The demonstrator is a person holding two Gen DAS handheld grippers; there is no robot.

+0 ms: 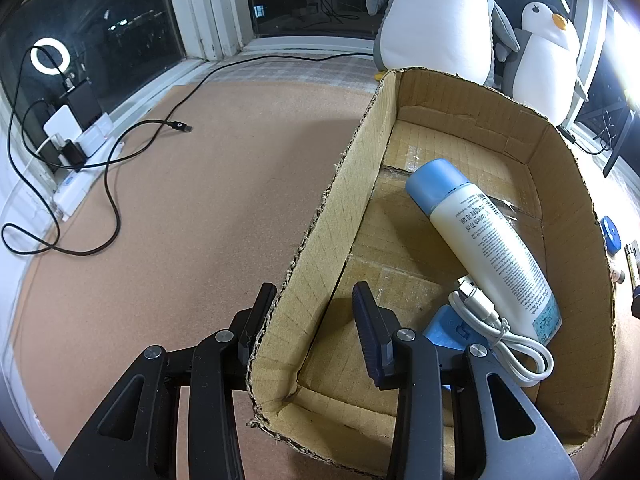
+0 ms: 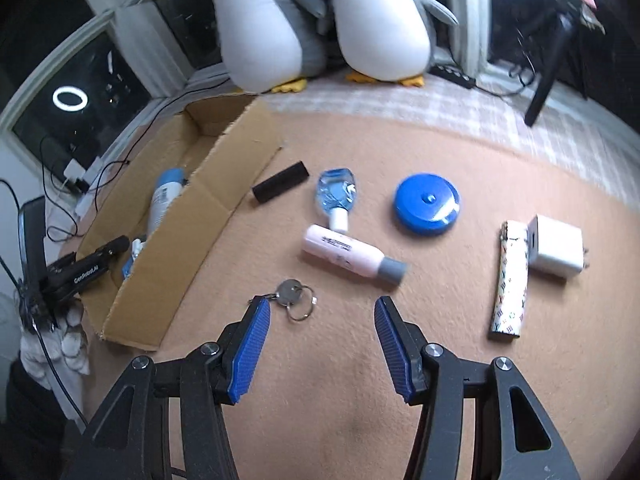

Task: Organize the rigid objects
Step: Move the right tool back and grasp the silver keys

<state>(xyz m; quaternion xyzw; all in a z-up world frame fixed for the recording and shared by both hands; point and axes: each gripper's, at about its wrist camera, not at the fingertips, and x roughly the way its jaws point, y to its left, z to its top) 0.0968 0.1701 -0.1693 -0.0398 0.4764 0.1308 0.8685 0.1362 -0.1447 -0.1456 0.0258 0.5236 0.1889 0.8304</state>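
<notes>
only "genrobot.ai" reads, on left tongs [image 2: 120, 246] clamping the box [image 2: 224, 184] wall; right tongs [image 2: 322, 312] wide.

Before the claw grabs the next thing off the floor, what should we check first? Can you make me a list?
1. Right gripper open with nothing between its blue pads: ok.
2. Next item free to pick: the pink bottle with a grey cap lies flat ahead of the gripper, but the clear blue bottle's white cap sits right against it: not ok.
3. Silver key on a ring lies right by one fingertip and could get nudged: not ok.
4. Open brown cardboard box has room beside the white spray bottle with a blue cap: ok.
5. Left gripper steadies the box wall, one finger on each side of it: ok; how firmly it pinches: cannot tell.
</notes>
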